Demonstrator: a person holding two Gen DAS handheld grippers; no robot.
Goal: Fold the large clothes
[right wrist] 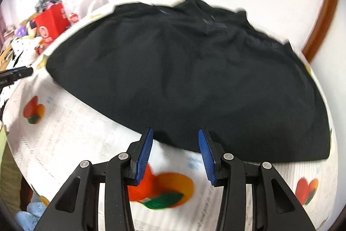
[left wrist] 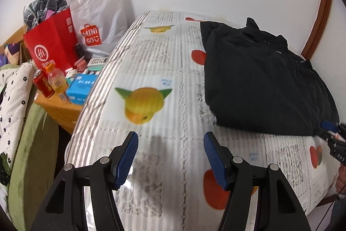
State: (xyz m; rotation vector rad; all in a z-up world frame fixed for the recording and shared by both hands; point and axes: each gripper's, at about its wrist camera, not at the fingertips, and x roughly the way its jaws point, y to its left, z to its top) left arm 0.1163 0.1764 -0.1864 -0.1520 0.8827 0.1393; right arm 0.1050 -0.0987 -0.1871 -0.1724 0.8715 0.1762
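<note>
A black garment point(left wrist: 259, 79) lies folded on the fruit-print bed cover point(left wrist: 151, 70), at the right in the left wrist view. It fills the middle of the right wrist view point(right wrist: 183, 70). My left gripper point(left wrist: 170, 140) is open and empty above bare cover, left of the garment. My right gripper point(right wrist: 175, 135) is open and empty at the garment's near hem; it also shows at the far right of the left wrist view point(left wrist: 330, 129). The tip of the left gripper shows at the left edge of the right wrist view point(right wrist: 17, 74).
A wooden bedside table point(left wrist: 58, 105) at the left holds a red paper bag point(left wrist: 50, 42), a white Miniso bag point(left wrist: 97, 21), a can, a bottle and a blue box. A dotted quilt point(left wrist: 13, 96) lies at the far left. A white wall stands behind.
</note>
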